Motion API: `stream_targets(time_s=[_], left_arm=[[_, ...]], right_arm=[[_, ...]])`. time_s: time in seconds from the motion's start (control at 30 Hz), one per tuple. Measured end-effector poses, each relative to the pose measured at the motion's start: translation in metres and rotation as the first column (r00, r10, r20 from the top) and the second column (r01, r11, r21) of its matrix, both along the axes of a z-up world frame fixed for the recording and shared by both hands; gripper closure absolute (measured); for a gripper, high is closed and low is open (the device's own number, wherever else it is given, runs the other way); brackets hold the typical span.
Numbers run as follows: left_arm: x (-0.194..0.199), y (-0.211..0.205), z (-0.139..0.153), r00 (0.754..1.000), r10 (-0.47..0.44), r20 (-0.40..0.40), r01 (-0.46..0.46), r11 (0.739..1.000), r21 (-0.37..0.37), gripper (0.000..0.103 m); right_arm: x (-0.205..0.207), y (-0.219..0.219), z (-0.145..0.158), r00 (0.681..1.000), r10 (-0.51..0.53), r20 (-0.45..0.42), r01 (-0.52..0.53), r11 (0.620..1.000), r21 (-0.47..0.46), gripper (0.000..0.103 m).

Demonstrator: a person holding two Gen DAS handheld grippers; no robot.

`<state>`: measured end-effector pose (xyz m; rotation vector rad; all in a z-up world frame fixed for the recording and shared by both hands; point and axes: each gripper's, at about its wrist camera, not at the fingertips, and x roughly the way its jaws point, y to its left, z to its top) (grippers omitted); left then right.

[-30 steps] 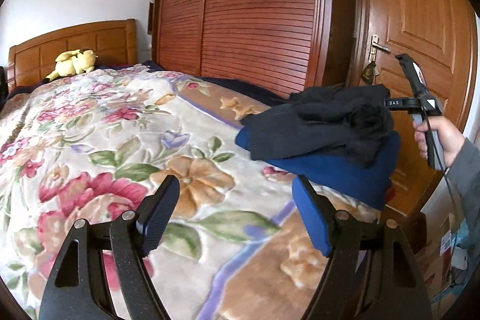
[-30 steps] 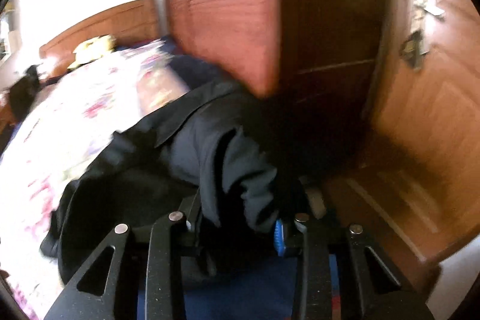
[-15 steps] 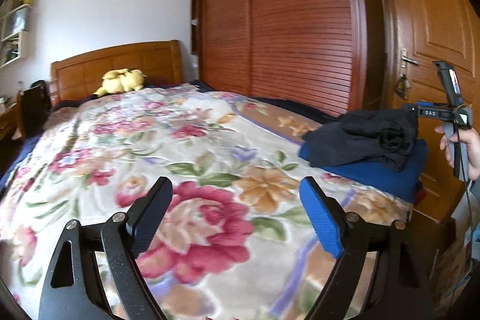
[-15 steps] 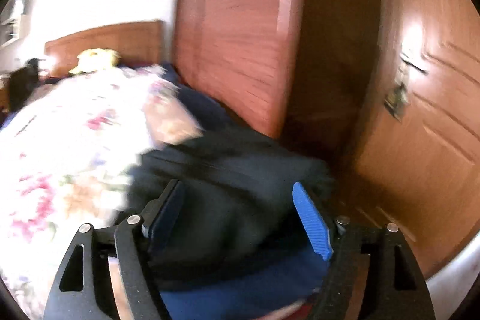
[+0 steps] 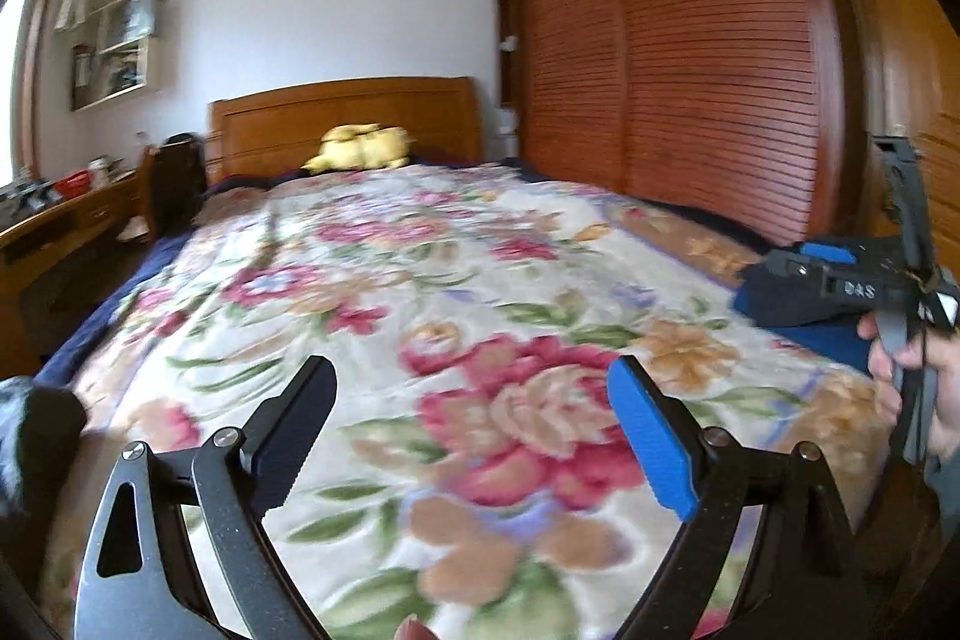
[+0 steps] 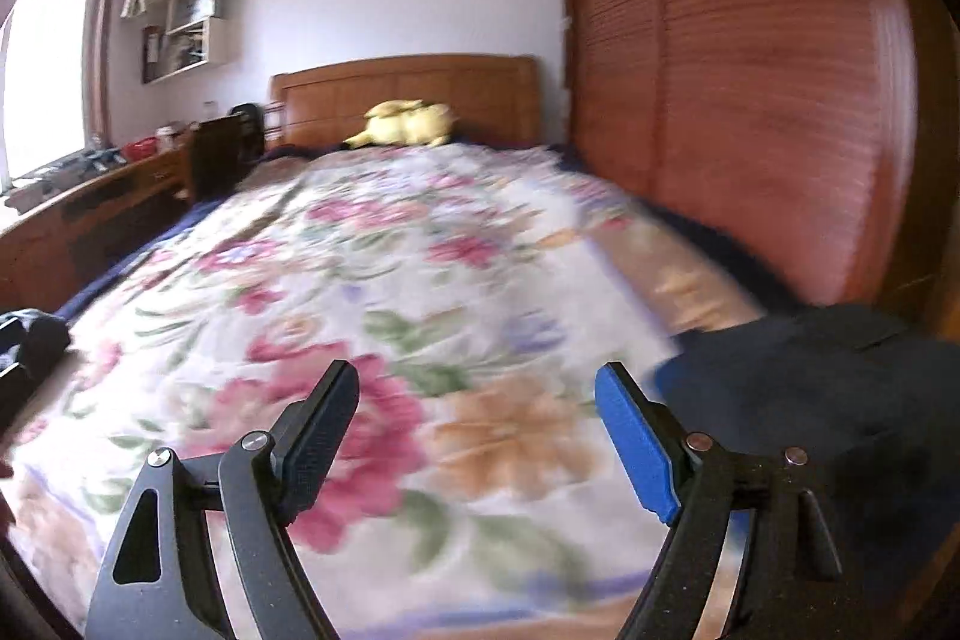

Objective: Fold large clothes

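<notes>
At the far left of the bed (image 5: 198, 244), level with its foot corner, a dark bundle (image 6: 33, 337) lies at the edge, too dim to identify. Further up that same side a wooden desk (image 6: 90, 196) cluttered with small things runs along the bed, a dark chair (image 5: 177, 178) at its end and a wall shelf (image 6: 198, 22) above it beside a bright window (image 6: 42, 58). A floral blanket (image 5: 420, 292) covers the bed, flat and bare across the middle. The left gripper (image 5: 471, 436) hangs over the near part of it, jaws having just been opening, now wide apart with nothing between them. At the head of the bed a yellow plush toy (image 5: 363, 148) lies against the wooden headboard (image 5: 342, 112). The right gripper (image 6: 477, 433) is also over the blanket, jaws just opened and empty. On the right corner of the bed's foot the dark folded clothes (image 6: 798, 370) sit on a blue garment (image 5: 834, 340), clear of both grippers. A slatted wooden wardrobe (image 5: 678, 58) stands along the bed's right side. A hand (image 5: 918, 382) holds the right gripper's handle.
</notes>
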<state>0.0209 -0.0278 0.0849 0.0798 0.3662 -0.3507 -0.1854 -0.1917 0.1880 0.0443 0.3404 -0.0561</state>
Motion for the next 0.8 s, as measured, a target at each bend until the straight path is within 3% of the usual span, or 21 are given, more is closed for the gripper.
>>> stream_targets(time_s=[0.2,0.37,0.6,0.73,0.8], left_arm=[[0.025,0.039,-0.022,0.993,0.114,0.011,-0.114,0.993,0.006,0.011],[0.041,0.062,-0.042,0.985,0.174,-0.002,-0.174,0.985,0.009,0.011],[0.049,0.076,-0.059,0.972,0.235,0.011,-0.235,0.972,-0.019,0.011],[0.052,0.08,-0.064,0.973,0.23,-0.007,-0.23,0.973,-0.035,0.011],[0.051,0.079,-0.065,0.974,0.225,-0.007,-0.225,0.974,-0.035,0.011]], right_arm=[[0.04,0.034,-0.02,0.993,0.109,0.051,-0.112,0.992,0.063,0.021],[0.048,0.056,-0.04,0.988,0.13,0.085,-0.136,0.988,0.071,0.021],[0.059,0.046,-0.062,0.988,0.134,0.078,-0.135,0.991,0.009,0.021],[0.056,0.057,-0.067,0.988,0.13,0.079,-0.128,0.991,-0.023,0.021],[0.073,0.07,-0.072,0.987,0.141,0.075,-0.139,0.99,-0.022,0.021]])
